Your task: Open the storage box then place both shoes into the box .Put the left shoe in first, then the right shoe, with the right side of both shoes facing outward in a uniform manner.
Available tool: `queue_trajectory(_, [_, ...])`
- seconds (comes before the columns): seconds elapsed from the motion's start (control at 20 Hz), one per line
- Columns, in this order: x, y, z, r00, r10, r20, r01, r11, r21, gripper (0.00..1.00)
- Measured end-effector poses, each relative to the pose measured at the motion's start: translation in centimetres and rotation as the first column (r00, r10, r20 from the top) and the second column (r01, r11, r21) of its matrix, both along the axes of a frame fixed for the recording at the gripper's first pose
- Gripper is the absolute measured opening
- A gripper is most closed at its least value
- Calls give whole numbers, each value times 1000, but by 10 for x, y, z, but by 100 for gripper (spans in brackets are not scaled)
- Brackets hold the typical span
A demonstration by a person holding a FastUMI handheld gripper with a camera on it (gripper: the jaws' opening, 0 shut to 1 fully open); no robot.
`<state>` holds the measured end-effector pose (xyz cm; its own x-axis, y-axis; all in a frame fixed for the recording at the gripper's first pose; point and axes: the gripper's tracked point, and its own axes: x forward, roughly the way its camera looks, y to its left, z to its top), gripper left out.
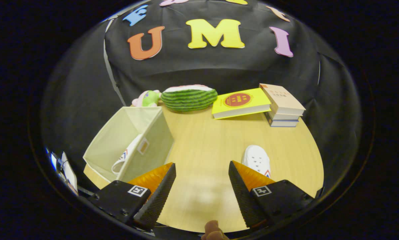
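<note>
Gripper spread wide, holding nothing, over the pale wooden counter. Open beige fabric storage box at 10 o'clock already holds one white shoe. Second white canvas shoe lies at 1 o'clock beside the right finger, not yet boxed.

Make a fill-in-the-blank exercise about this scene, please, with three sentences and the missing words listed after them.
1. One white shoe already lies inside the open beige fabric storage box, so ____ shoe remains to be placed.
2. The other white shoe lies on the round wooden table, just beyond the ____ finger of the hand-held gripper.
3. The hand-held gripper's fingers are ____, with nothing between them.

Missing words: one; right; open
</note>
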<state>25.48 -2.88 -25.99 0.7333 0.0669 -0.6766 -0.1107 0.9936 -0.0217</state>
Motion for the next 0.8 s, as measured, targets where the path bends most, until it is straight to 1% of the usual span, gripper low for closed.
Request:
queue_trajectory(0.15, [0,-52,-16,997,-68,-38,68,998,-1,99])
queue_trajectory(0.25, [1,-86,-26,991,-114,-65,113,993,-24,98])
queue_trajectory(0.35, [2,-111,-35,986,-142,-85,139,989,-42,98])
queue_trajectory(0.45, [1,-129,-50,983,-147,-115,141,988,-57,98])
queue_trajectory(0.6, [-5,-151,-80,972,-130,-198,102,985,-142,98])
queue_trajectory(0.65, [-8,-160,-90,964,-136,-230,95,979,-179,98])
queue_trajectory(0.8, [-5,-181,-102,954,-172,-246,112,964,-241,99])
